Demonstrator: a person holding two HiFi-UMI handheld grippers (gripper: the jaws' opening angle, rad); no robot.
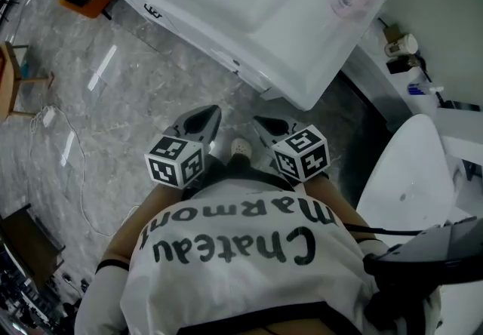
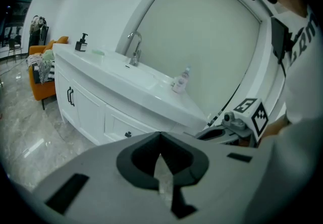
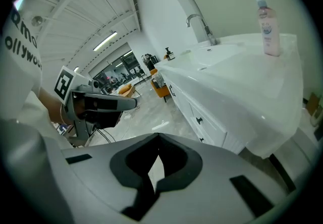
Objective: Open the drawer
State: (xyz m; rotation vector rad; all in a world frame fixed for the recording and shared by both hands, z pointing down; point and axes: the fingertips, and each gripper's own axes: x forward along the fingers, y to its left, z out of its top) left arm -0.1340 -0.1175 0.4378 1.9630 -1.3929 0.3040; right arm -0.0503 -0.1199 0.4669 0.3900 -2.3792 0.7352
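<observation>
The jaws of the left gripper (image 2: 160, 136) and the right gripper (image 3: 158, 136) are closed tip to tip with nothing between them. The two grippers are held side by side before the person's chest, well apart from the white vanity (image 2: 108, 89). The drawer (image 2: 122, 126) sits shut under the countertop, right of the cabinet door (image 2: 63, 87). On the countertop above are a faucet (image 2: 134, 49) and a bottle (image 2: 180, 80).

vanity top (image 1: 302, 39) cut by upper edge, drawer handle (image 2: 127, 134) tiny
</observation>
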